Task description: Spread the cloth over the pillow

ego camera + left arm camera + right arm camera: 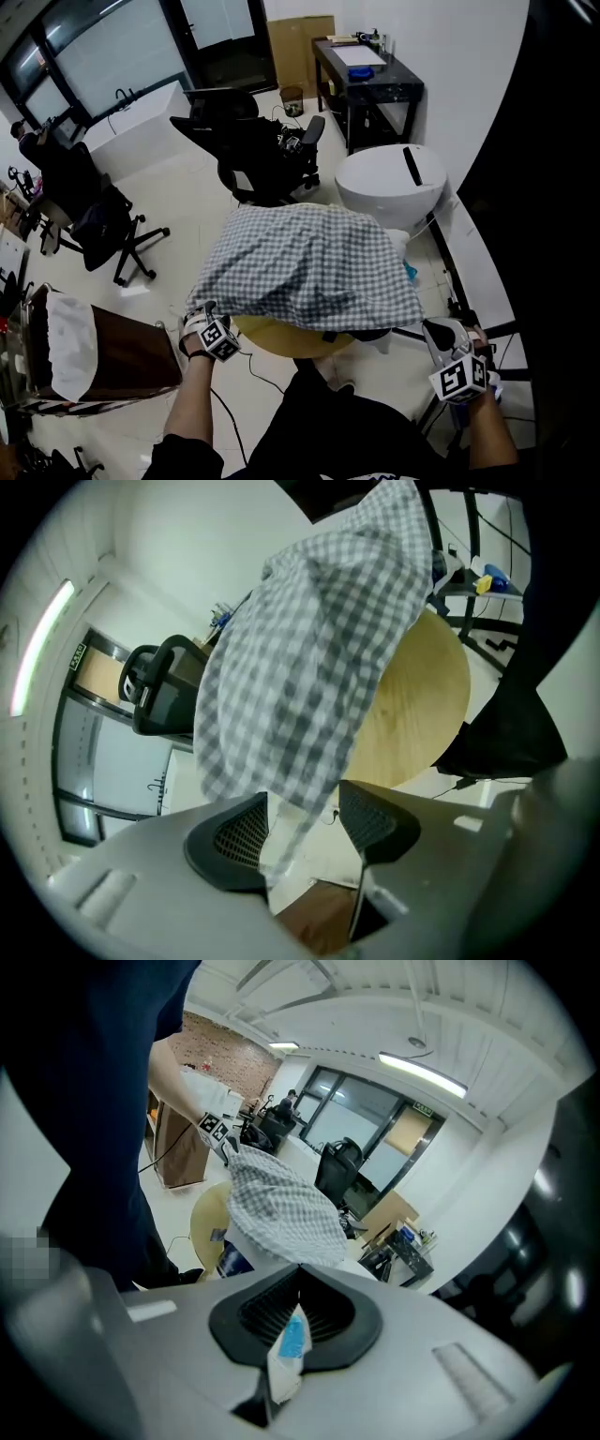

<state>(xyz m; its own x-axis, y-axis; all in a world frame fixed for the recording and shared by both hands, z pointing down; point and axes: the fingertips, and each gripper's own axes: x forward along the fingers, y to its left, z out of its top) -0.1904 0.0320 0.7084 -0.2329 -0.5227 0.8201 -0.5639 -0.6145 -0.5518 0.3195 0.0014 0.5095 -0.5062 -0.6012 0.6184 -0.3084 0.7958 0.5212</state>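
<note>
Covering the middle of the head view, the checked cloth [309, 267] lies draped over the pillow [397, 246]. Only a white bit of the pillow shows, at the cloth's right edge. Both sit on a round yellow table [281, 339], whose rim pokes out under the cloth's near edge.

Left gripper [202, 314] is at the lower left of the head view, right at the cloth's near-left corner. In the left gripper view the left gripper [302, 822] has its tongs spread. The cloth [309, 649] hangs down from the upper part of the frame, and its pale hem dangles in the gap between the pads. It is not pinched. The table top [422, 714] shows behind it at right.

Right gripper [441, 333] is at the lower right of the head view, well apart from the cloth and off the table's edge. In the right gripper view the right gripper [300, 1274] has its tongs pressed together. A white-and-blue scrap [289, 1349] is caught at the seam and sticks out toward the camera; can't tell what it is. The cloth [281, 1208] humps over the pillow at centre left of that frame.

A black office chair [262, 150] stands above the cloth in the head view. A white round tub [389, 183] is at upper right, with a black desk [370, 80] above it.
</note>
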